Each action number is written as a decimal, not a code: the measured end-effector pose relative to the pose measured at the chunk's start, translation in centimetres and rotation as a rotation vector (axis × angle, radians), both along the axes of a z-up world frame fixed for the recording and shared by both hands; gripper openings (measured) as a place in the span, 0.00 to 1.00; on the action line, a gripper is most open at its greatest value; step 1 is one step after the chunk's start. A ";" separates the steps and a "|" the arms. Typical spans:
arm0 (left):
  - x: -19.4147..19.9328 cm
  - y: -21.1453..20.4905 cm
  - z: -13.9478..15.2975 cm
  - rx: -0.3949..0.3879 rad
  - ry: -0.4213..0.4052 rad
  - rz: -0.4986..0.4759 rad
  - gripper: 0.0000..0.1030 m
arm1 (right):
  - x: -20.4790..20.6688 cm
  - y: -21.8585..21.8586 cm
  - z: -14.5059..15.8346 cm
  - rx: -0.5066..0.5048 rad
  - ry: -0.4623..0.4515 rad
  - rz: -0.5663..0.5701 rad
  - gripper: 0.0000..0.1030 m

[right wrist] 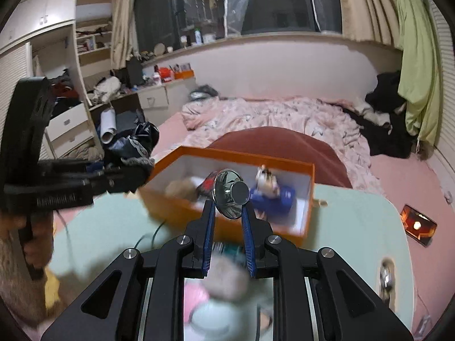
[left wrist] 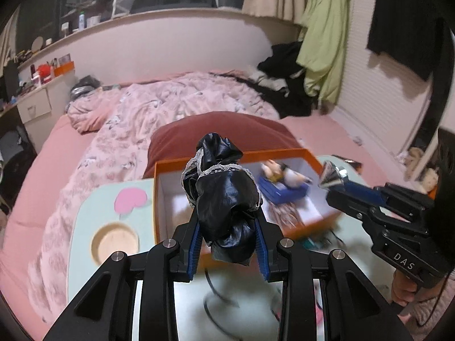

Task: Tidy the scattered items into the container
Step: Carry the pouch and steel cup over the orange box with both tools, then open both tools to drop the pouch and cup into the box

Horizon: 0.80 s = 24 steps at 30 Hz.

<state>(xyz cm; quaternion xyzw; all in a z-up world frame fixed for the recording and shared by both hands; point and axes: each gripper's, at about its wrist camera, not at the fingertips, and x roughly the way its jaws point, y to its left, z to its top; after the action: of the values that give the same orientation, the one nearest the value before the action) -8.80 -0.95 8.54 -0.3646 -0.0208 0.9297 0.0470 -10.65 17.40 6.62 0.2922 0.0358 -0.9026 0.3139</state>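
black satin cloth with lace trim [left wrist: 224,199]: soft, slippery, light; we judge bunched middle best hold, loose ends may slide out. shiny metal disc [right wrist: 231,196]: stiff, smooth, we grip rim. left hand-held gripper [left wrist: 227,244] pinching cloth, partly closed, above near edge of orange box [left wrist: 227,156]. right hand-held gripper [right wrist: 227,213] narrow, pinching disc, over near wall of orange box. box sits on mint surface [left wrist: 85,216]; blue item [left wrist: 284,191], doll-like figure inside, blurred.
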 end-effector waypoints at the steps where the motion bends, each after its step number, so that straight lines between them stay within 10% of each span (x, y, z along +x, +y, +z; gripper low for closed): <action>1: -1.1 0.0 -0.3 -0.008 -0.009 0.009 0.30 | -1.4 -0.8 -0.1 0.012 -0.013 -0.009 0.20; 9: -3.7 -0.4 -1.9 0.067 -0.051 0.035 0.60 | -7.1 -3.0 -1.2 0.020 -0.100 -0.121 0.31; 14: 0.0 -0.6 -0.4 0.056 0.025 0.028 0.83 | -4.3 -0.4 0.4 -0.090 -0.045 -0.154 0.67; 24: 8.5 0.3 -4.2 0.016 -0.072 0.013 0.93 | 4.3 1.6 -1.7 0.048 -0.050 -0.083 0.76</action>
<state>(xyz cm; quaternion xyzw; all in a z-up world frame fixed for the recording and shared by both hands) -0.31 -0.69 4.37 -0.3973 -0.0325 0.9161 0.0434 -6.34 18.98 4.90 0.3232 0.0375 -0.9062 0.2701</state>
